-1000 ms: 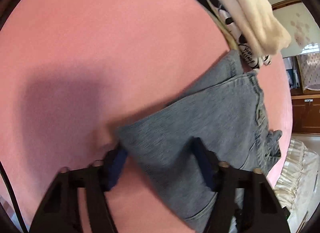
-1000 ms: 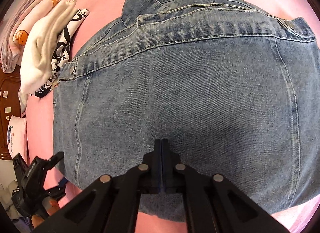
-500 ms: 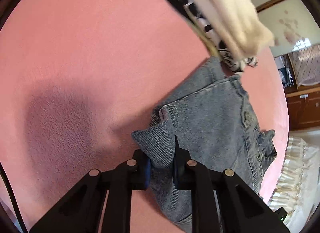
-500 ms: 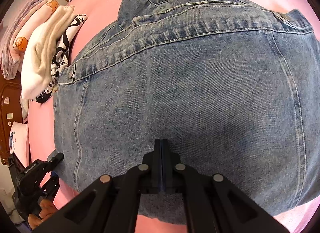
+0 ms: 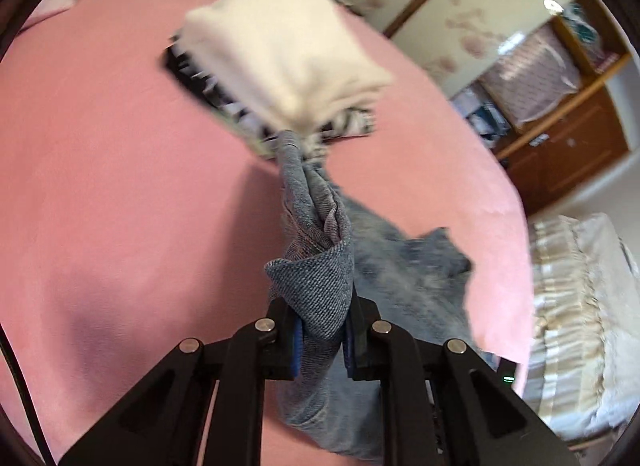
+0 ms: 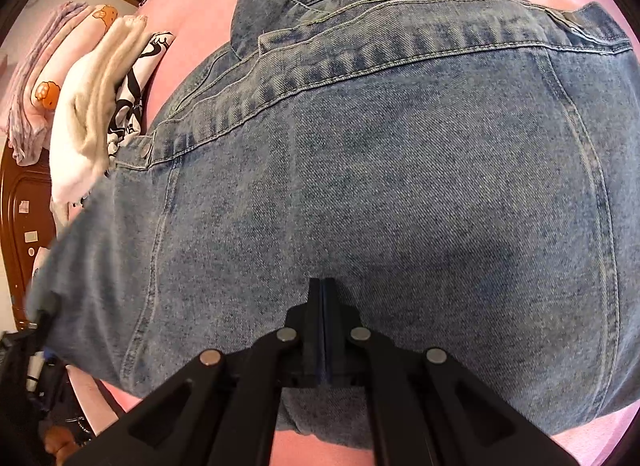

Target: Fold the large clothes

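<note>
On the pink bed (image 5: 120, 185), left tongs (image 5: 324, 334) pinch the denim jacket (image 6: 400, 185) edge; right tongs (image 6: 322, 306) pressed together.

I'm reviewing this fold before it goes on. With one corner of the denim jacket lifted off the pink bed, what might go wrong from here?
1. The left gripper pinches only a small bunched corner of the denim jacket; heavy cloth may slip out.
2. The stack of folded clothes lies right beside the raised edge, so a swing could drag or topple it.
3. The right gripper is shut, its tips on the cloth without gripping it; the jacket may slide.
</note>
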The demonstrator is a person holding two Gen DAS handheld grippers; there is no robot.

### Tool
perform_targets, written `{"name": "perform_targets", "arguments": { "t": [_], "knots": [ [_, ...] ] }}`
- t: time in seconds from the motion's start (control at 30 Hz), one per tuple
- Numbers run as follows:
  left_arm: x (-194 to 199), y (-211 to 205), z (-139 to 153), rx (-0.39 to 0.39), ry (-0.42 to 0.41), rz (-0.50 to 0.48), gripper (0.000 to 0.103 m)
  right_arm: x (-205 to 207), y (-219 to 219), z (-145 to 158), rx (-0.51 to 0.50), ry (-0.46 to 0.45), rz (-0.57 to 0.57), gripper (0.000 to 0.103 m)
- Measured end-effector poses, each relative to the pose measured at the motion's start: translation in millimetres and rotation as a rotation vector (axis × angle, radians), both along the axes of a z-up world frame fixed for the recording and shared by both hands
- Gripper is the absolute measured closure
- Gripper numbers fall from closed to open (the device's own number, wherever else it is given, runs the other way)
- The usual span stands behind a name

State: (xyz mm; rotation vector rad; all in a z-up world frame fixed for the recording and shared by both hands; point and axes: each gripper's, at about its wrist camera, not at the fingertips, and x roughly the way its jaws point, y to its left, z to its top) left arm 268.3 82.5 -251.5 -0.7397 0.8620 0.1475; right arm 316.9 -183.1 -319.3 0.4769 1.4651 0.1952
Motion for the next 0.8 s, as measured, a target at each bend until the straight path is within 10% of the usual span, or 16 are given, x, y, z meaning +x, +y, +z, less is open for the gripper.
{"name": "perform_targets", "arguments": {
  "t": [0.8],
  "knots": [
    [4.4,-240.5,74.2,0.023,-0.208,-0.565,0.091,-5.6,-58.1,0.5,0.219,0.032,0.003,0.103]
  ]
}}
